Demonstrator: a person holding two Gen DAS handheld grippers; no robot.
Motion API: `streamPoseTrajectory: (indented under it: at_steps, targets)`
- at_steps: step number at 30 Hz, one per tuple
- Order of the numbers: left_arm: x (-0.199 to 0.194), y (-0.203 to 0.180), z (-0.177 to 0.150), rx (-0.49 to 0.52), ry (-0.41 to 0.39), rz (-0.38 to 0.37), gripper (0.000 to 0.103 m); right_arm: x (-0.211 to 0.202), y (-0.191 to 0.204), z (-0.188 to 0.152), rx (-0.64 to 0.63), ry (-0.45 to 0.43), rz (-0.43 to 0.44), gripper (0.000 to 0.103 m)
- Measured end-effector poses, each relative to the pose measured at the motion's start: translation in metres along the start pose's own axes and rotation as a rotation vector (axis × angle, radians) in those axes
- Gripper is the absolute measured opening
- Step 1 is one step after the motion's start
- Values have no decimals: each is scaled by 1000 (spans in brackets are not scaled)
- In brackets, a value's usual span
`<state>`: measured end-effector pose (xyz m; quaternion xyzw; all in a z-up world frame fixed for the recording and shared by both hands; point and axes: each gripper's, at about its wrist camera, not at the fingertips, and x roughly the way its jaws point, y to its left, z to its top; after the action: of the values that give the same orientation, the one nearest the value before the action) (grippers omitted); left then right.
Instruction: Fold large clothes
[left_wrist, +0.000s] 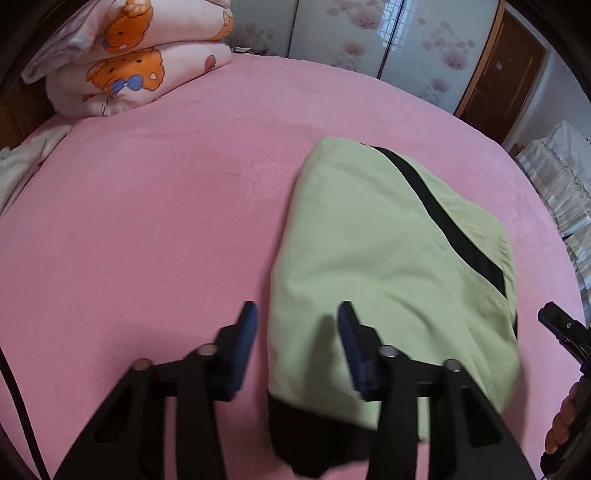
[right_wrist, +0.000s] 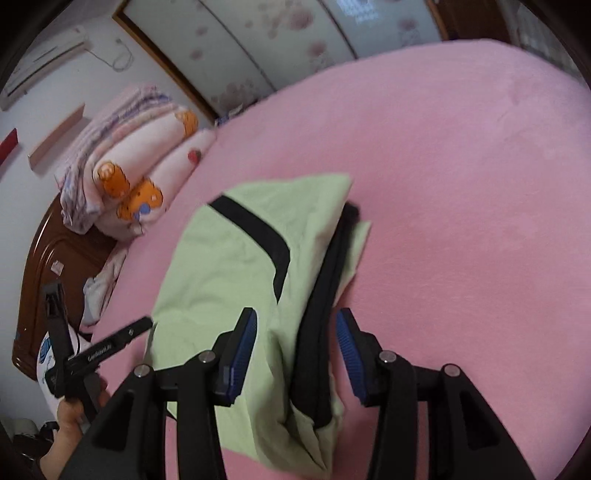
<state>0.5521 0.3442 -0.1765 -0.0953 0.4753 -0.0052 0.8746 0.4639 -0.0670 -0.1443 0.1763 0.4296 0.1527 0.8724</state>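
A light green garment with black trim (left_wrist: 388, 258) lies folded into a compact stack on the pink bed (left_wrist: 166, 221). It also shows in the right wrist view (right_wrist: 229, 266), with a black band along its right edge. My left gripper (left_wrist: 297, 317) is open and empty, over the garment's near left edge. My right gripper (right_wrist: 295, 325) is open and empty, with the garment's black edge lying between its fingers. The right gripper shows at the right edge of the left wrist view (left_wrist: 565, 332), and the left gripper at the left of the right wrist view (right_wrist: 96, 350).
A stack of folded pink bedding with orange bear prints (left_wrist: 140, 62) sits at the bed's far corner, also in the right wrist view (right_wrist: 140, 177). A brown wooden headboard (right_wrist: 44, 280) stands at the left. Floral wardrobe doors (left_wrist: 369, 33) stand behind the bed.
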Motion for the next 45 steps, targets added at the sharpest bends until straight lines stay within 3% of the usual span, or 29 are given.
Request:
streamPoseTrajectory:
  at_steps: [4,7,8,9,12,13,14,16,18,20,23,29,32,38,40,42,43,44,45]
  targets:
    - [-19,-21,-31,10,-10,-28,32,-6,37,-18,-132,28,39,42]
    - [-19,-36,-49,49,-11,-13,32,12,71,-28,-212,61,45,22]
    - [-17,-35,-54,65,-11,12,32,20,75,-30,-219,72,39,21]
    - [-16,-43,-65,76,-9,28,32,24,75,-32,-233,71,15,21]
    - [-9,-49,-76,72,19,56,32,53,59,-35,-251,84,-164,21]
    - [-6,-46,-77,68,20,55,32,63,47,-36,-236,111,-208,6]
    - [-6,-47,-79,69,22,45,32,71,35,-37,-222,136,-222,0]
    - [-7,-49,-80,75,17,48,32,69,23,-38,-203,136,-192,0]
    - [-7,-53,-79,95,16,67,32,59,27,-38,-231,115,-260,0]
    - [-11,-53,-80,80,13,59,38,48,28,-36,-221,109,-242,0]
    - [-29,-55,-85,14,3,13,69,25,26,-33,-183,104,-203,3]
    - [-75,-75,-97,10,-28,16,71,-34,30,-42,-175,79,-175,3]
    - [-104,-89,-106,12,-37,27,82,-63,36,-49,-170,67,-177,3]
    - [-164,-117,-126,36,-54,71,83,-137,44,-67,-176,37,-175,3]
    - [-182,-124,-132,39,-58,57,83,-165,46,-74,-191,21,-202,9]
    - [-203,-136,-140,61,-62,48,83,-190,47,-81,-206,-4,-251,29]
    - [-212,-141,-144,74,-69,53,83,-202,46,-84,-210,-20,-273,47]
    - [-223,-148,-151,93,-79,56,85,-218,45,-88,-212,-42,-290,57]
    - [-229,-152,-154,101,-83,56,89,-227,45,-91,-214,-53,-299,58]
